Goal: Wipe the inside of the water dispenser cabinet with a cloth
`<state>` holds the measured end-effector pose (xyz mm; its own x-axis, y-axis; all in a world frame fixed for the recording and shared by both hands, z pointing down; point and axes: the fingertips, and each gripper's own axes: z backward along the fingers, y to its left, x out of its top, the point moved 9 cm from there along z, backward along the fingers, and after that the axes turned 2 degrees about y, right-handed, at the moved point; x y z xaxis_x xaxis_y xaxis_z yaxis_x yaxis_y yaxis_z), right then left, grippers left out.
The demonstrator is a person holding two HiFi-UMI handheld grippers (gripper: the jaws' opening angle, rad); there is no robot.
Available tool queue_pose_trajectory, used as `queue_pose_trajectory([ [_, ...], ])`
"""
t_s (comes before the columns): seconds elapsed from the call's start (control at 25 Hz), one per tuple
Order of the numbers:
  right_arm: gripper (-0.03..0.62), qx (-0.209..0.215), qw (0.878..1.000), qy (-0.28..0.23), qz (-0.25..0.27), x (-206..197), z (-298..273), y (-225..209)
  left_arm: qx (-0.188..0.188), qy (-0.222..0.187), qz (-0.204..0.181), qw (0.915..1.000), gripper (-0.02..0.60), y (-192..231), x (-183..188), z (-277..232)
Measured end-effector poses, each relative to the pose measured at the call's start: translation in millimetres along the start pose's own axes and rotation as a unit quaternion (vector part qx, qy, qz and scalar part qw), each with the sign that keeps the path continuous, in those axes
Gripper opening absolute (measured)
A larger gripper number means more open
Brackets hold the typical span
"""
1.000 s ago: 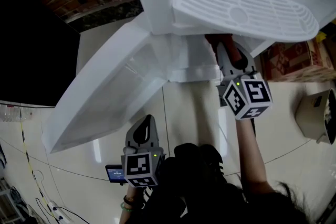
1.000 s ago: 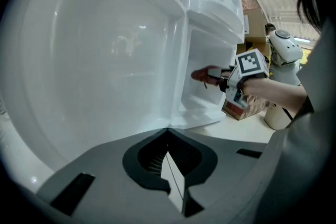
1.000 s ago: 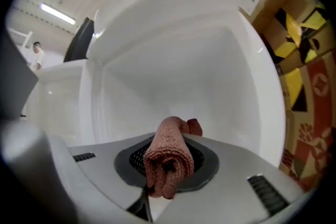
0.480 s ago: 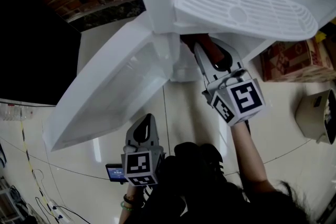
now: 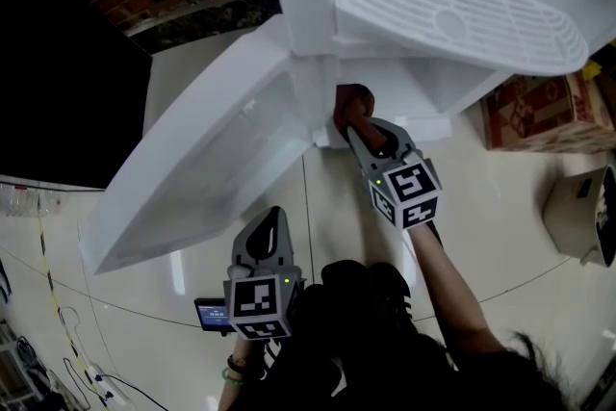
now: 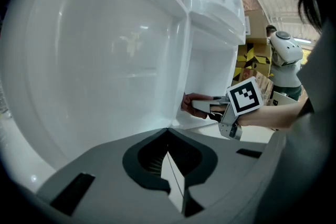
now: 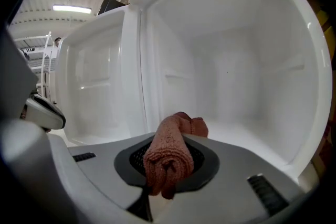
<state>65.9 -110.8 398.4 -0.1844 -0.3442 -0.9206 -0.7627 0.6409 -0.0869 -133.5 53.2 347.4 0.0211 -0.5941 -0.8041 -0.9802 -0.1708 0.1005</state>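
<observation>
Our right gripper (image 5: 361, 132), jaws clamped on the rolled terracotta knit cloth (image 7: 169, 155), has swept leftward to the hinge-side front corner of the white plastic water dispenser cabinet (image 7: 252, 76). We judge that one wiping stroke is finished. Our left gripper (image 5: 269, 224) hangs low, jaws together and empty.

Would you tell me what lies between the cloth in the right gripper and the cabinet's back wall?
Nothing stands there: beyond the cloth, only the cabinet's bare white floor runs to the back wall, as the right gripper view shows.
</observation>
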Motion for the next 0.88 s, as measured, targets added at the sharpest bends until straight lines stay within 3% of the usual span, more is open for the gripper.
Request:
queue_pose_trajectory([
  [0.16,0.075,-0.005,1.000,-0.005,0.020,13,2,-6,-0.001,0.001,0.000,1.0000,0.003,-1,0,0],
  [0.4,0.075,-0.050,0.989,-0.140,0.030,111,19,-34,0.000,0.003,0.001,1.0000,0.003,0,-1,-1],
  [0.48,0.077,-0.057,0.985,-0.158,0.041,132,12,-44,-0.001,0.004,0.000,1.0000,0.003,-1,-2,-1],
  [0.68,0.075,-0.047,0.989,-0.134,0.041,135,-24,-56,-0.002,0.006,-0.001,1.0000,0.003,-1,-2,-1],
  [0.88,0.075,-0.033,0.997,-0.062,0.021,90,-56,-59,0.001,0.008,0.001,1.0000,0.003,0,-3,-1],
])
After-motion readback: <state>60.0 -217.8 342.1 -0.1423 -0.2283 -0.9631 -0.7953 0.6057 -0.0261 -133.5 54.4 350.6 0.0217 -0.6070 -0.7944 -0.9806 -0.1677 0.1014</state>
